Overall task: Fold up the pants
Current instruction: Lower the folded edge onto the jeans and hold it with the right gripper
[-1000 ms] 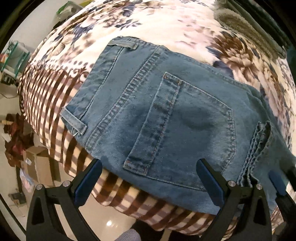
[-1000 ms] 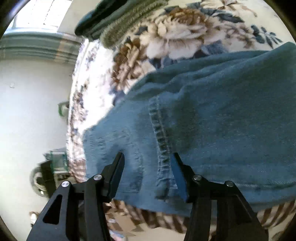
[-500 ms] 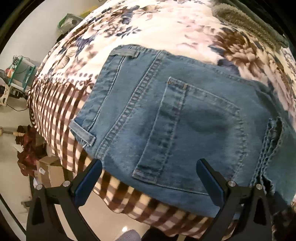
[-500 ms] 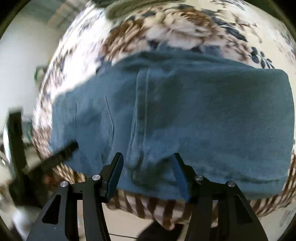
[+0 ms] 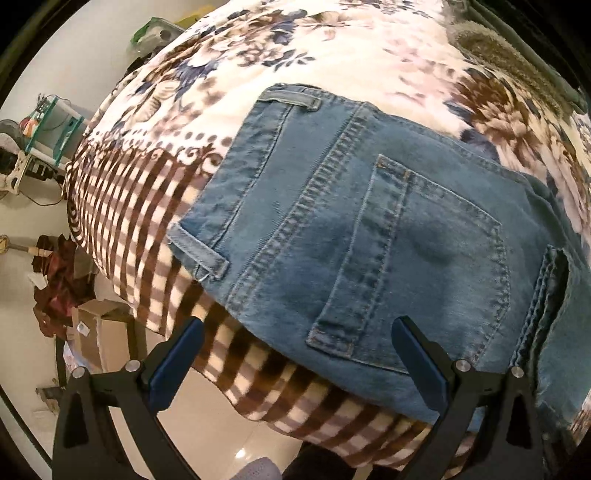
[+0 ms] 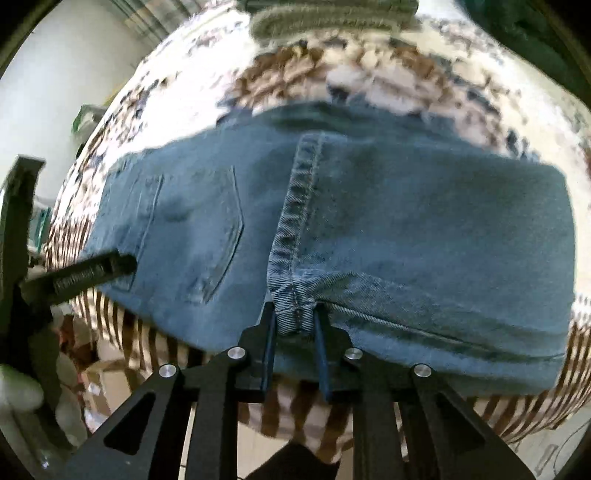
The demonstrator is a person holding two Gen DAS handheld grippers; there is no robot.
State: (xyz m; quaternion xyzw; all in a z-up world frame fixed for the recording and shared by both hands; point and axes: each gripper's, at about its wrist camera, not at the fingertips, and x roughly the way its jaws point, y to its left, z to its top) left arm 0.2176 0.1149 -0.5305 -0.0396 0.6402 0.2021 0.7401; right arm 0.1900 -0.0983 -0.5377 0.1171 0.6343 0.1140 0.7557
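Observation:
Blue denim pants (image 5: 369, 236) lie folded on a floral and checked bedspread (image 5: 258, 44), back pocket up, waistband to the left. My left gripper (image 5: 295, 354) is open and empty, hovering over the near edge by the pocket. In the right wrist view the pants (image 6: 424, 229) lie across the bed. My right gripper (image 6: 295, 325) is shut on the stacked hem edge of the pants at their near side. The left gripper's finger (image 6: 81, 277) shows at the left of that view.
A grey-green knitted item (image 5: 509, 55) lies at the bed's far side, also in the right wrist view (image 6: 332, 18). Beyond the bed's near edge are a tiled floor (image 5: 207, 435), a cardboard box (image 5: 96, 332) and clutter at the left.
My right gripper has closed on the hem edge of the pants; it was open before. The left gripper has drawn back slightly, still open.

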